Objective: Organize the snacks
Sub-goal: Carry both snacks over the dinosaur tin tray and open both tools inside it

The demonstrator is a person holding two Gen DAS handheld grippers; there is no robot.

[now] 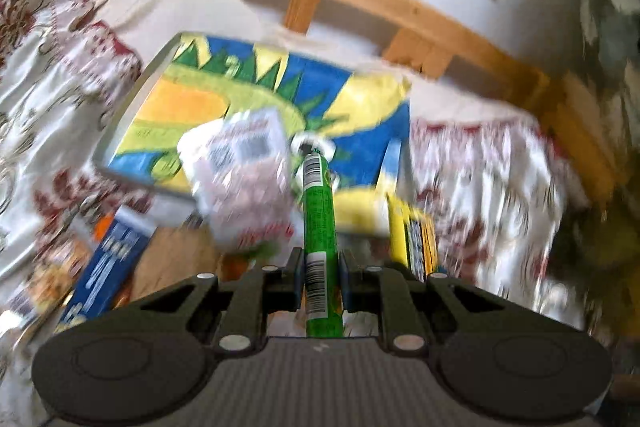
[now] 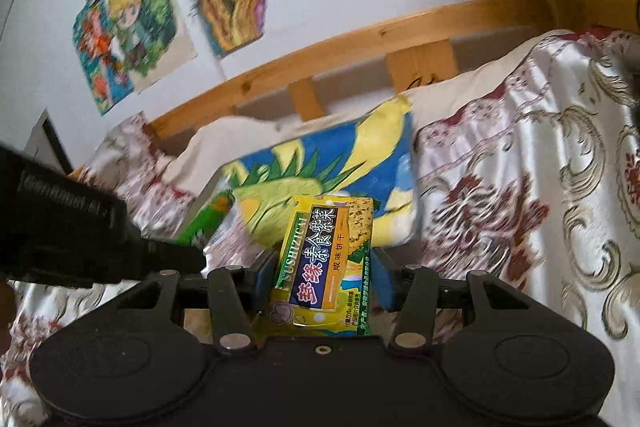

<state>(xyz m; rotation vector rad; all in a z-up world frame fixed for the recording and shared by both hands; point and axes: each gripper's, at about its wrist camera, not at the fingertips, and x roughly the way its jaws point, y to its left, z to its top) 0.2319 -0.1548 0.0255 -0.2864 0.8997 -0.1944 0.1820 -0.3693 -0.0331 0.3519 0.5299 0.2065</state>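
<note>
The left gripper [image 1: 320, 291] is clamped tight on one thin green snack packet [image 1: 318, 227], gripped edge-on between its two fingers. The packet's long axis runs straight ahead along the fingers, with its far end pointing away from the gripper toward the painted canvas [image 1: 224, 95] beyond, and a barcode label sits on the narrow edge right at the pads. Just ahead and to the left of that packet lies one white packet [image 1: 240, 171] with printed codes on it, blurred. Lower to the left of the fingers is one blue box [image 1: 108, 263], and just to the right of them one yellow packet [image 1: 412, 239] standing on its edge.

The right gripper [image 2: 324, 279] has its jaws partly closed on one yellow cracker packet [image 2: 324, 263], which fills the gap between the two blue pads [image 2: 382, 283]. This packet faces the camera flat, its long axis pointing forward and leaning slightly to the right, with the printed name running up its length. To the left of these fingers, the green packet's tip [image 2: 208, 219] shows beside the other gripper's black body [image 2: 72, 227]. The canvas lies ahead, resting on a patterned bedspread [image 2: 520, 187].
</note>
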